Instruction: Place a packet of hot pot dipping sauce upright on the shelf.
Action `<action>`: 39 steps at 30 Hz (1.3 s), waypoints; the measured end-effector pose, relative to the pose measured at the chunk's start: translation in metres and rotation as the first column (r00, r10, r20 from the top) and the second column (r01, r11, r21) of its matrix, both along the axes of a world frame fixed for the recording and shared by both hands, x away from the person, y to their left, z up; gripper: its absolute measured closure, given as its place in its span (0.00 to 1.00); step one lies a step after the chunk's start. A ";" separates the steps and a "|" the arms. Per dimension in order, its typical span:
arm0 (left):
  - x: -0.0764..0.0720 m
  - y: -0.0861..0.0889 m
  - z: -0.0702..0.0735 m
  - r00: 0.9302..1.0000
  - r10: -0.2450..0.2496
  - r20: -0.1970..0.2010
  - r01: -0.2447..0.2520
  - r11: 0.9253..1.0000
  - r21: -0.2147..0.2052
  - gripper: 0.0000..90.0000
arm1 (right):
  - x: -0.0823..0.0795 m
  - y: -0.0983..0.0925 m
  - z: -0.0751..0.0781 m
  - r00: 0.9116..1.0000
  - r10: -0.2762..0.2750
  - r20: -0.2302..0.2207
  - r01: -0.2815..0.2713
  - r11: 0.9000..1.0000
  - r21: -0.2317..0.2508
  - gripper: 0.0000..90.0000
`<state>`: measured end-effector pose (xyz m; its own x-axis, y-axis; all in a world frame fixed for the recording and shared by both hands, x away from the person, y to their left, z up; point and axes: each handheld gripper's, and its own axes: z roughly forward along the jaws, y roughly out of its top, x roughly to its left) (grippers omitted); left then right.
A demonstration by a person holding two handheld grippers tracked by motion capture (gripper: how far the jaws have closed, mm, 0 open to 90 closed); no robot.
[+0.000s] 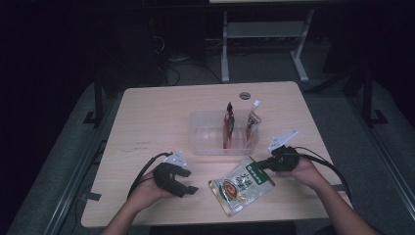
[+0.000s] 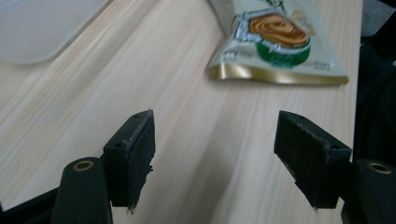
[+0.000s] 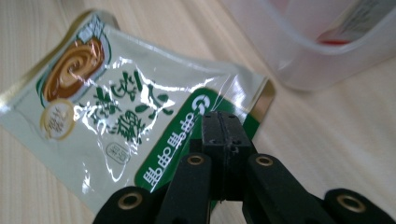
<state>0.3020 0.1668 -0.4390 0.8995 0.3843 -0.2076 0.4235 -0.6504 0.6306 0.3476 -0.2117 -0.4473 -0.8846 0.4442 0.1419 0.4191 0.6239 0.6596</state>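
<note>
The pale wooden table (image 1: pixel 147 117) carries a clear plastic rectangular bin (image 1: pixel 208 134) near its middle, with two slim upright sachets, one red and dark (image 1: pixel 228 122) and one pale and brown (image 1: pixel 252 125), standing against its right end. Just in front of the bin lies the glossy green-and-white flat food pouch (image 1: pixel 242 185), picturing a brown swirl of paste, flat on the wood near the table's front edge. The right gripper (image 3: pixel 223 135) has its jaws pinched together on the pouch's green top edge, so the hold looks narrow (a corner grip lets a limp pouch droop and swing). To do this step well, I judge the lift should be slow and level, raised enough to clear the bin's near wall before going over it. The standing sachets crowd the right end, so the freer left part seems safer. The left gripper (image 2: pixel 215 154) rests wide open over bare wood, holding nothing, near the pouch's gold bottom edge.
</note>
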 end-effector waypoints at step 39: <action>0.003 -0.106 -0.022 0.996 -0.062 0.058 0.061 0.998 0.025 0.47 | -0.016 -0.026 0.013 0.990 -0.138 0.040 0.136 0.989 0.055 0.43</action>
<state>0.3054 0.0609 -0.4610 0.9320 0.3321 -0.1455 0.3449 -0.6885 0.6380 0.3318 -0.2377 -0.4341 -0.8219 0.5544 0.1306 0.4684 0.5274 0.7089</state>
